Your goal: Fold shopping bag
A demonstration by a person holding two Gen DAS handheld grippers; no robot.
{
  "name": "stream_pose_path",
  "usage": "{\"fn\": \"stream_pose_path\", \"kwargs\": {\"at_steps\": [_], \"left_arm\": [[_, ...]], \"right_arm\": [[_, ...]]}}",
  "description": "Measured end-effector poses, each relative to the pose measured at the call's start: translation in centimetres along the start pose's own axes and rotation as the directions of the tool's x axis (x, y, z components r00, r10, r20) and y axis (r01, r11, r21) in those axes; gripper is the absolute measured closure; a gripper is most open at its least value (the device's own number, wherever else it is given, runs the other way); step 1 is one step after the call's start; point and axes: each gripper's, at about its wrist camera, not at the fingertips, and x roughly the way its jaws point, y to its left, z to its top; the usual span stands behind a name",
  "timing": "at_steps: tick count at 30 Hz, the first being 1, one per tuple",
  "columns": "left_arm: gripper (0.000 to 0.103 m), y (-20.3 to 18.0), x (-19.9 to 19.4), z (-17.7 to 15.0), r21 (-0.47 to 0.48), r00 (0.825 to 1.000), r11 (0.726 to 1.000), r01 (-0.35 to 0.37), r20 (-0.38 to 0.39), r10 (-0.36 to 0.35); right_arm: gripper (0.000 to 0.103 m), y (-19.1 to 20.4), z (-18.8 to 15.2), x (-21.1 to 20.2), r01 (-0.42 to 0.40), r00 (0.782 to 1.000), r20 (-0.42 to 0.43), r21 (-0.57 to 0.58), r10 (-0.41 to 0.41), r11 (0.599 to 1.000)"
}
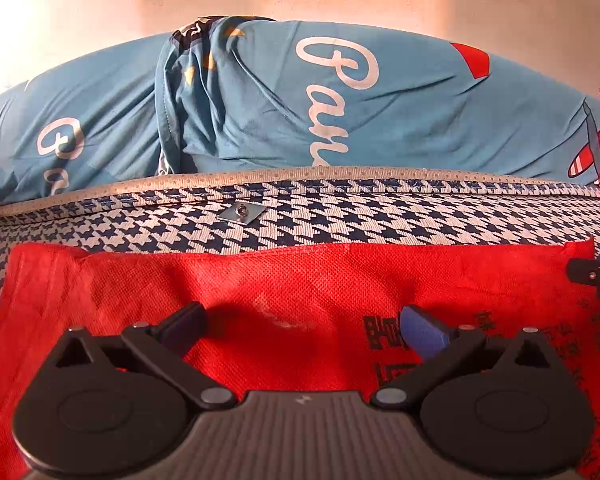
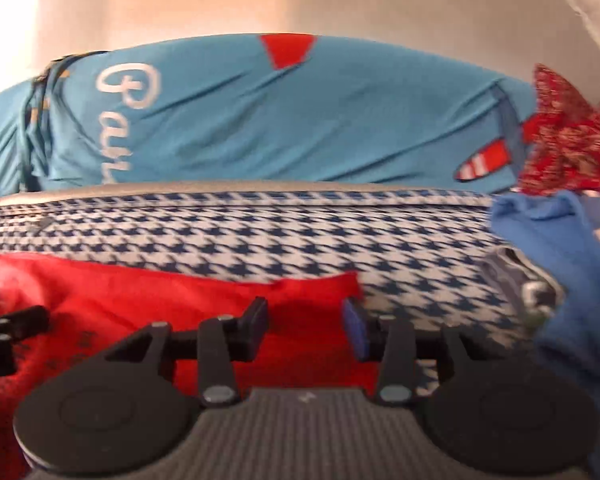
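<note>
A red non-woven shopping bag [image 1: 284,280] with black print lies flat on a blue-and-white houndstooth surface [image 1: 340,220]. My left gripper [image 1: 304,330] hovers over the bag's middle, wide open with nothing between its fingers. In the right wrist view the bag [image 2: 148,292] fills the lower left, its far right corner just ahead of the fingers. My right gripper [image 2: 306,322] stands open at that corner, straddling the bag's right edge without pinching it. The right gripper's tip [image 1: 592,274] shows at the bag's right edge in the left wrist view; the left gripper's tip [image 2: 12,328] shows in the right one.
A large blue pillow with white script [image 1: 340,100] lies along the back, against a pale wall. A red patterned cloth [image 2: 568,140] and a crumpled blue cloth [image 2: 568,260] sit at the right, close to the bag's right edge.
</note>
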Motion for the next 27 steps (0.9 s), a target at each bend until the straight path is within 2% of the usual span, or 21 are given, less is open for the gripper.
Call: {"fn": "stream_pose_path", "kwargs": {"at_steps": [3, 5, 7, 11, 17, 21, 27], "left_arm": [[0.000, 0.0, -0.2, 0.0, 0.001, 1.000, 1.000, 0.007, -0.003, -0.007], [0.000, 0.1, -0.5, 0.1, 0.001, 1.000, 1.000, 0.006, -0.016, -0.006], [0.000, -0.1, -1.1, 0.0, 0.030, 0.999, 1.000, 0.001, -0.032, 0.000], [0.000, -0.3, -2.5, -1.0, 0.101, 0.999, 0.995, 0.012, -0.048, -0.008], [0.000, 1.8, -4.3, -2.4, 0.127, 0.996, 0.992, 0.026, -0.082, -0.016], [0.000, 4.5, -5.2, -3.1, 0.104, 0.989, 0.992, 0.068, -0.137, -0.053], [0.000, 7.4, -7.7, -4.9, 0.118, 0.988, 0.992, 0.048, -0.152, -0.030]], "right_arm": [[0.064, 2.3, -0.1, -1.6, -0.119, 0.993, 0.008, -0.054, 0.119, 0.991], [0.064, 4.7, -0.9, -1.7, -0.185, 0.982, -0.053, -0.088, 0.181, 0.979], [0.062, 5.7, -1.5, -1.6, -0.182, 0.982, -0.073, -0.109, 0.175, 0.977], [0.061, 4.9, -2.2, -1.8, -0.135, 0.990, -0.062, -0.080, 0.130, 0.988], [0.059, 2.0, -3.1, -2.6, -0.065, 0.992, -0.107, -0.026, 0.062, 0.998], [0.057, 1.5, -3.4, -2.8, -0.047, 0.991, -0.127, -0.025, 0.044, 0.999], [0.053, 1.3, -3.3, -3.1, -0.040, 0.992, -0.124, -0.018, 0.038, 0.999]]}}
